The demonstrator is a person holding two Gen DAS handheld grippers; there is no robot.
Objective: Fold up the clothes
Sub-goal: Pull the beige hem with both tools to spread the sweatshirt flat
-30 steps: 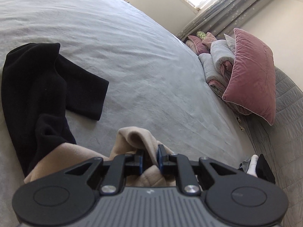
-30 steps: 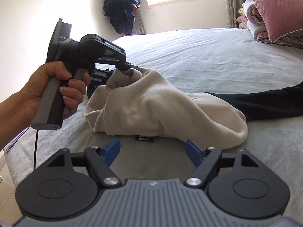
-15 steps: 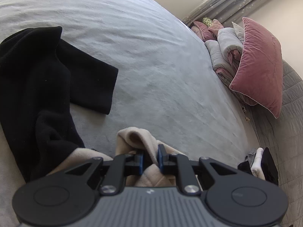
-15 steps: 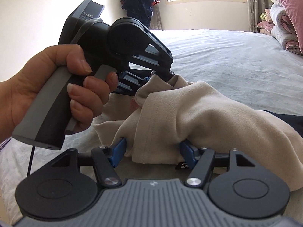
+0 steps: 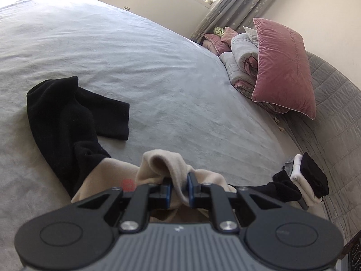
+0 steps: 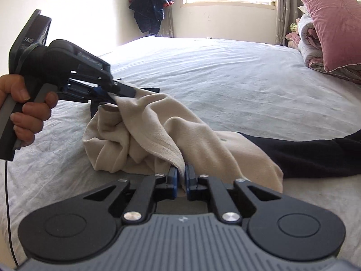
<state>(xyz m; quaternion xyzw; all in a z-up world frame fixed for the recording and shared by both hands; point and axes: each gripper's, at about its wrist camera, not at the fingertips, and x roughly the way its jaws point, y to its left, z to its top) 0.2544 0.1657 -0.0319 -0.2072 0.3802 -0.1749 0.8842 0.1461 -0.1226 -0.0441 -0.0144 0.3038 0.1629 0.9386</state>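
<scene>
We see a crumpled beige garment [image 6: 158, 135] near the bed's front edge, overlapping a black garment [image 5: 67, 117] beside it.

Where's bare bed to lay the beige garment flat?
Widest free patch: grey bedspread between the black garment and the pink velvet pillow with its rolled quilts. Crowded: near edge, where both grippers, left gripper and right gripper, pinch the beige fleece garment overlapping the black one, and the clothes stack by the headboard.

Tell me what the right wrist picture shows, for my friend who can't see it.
Two tongs pinch one beige garment on a grey bed: the right tongs near the camera, the left tongs held by a hand. A black garment lies beside it.
</scene>
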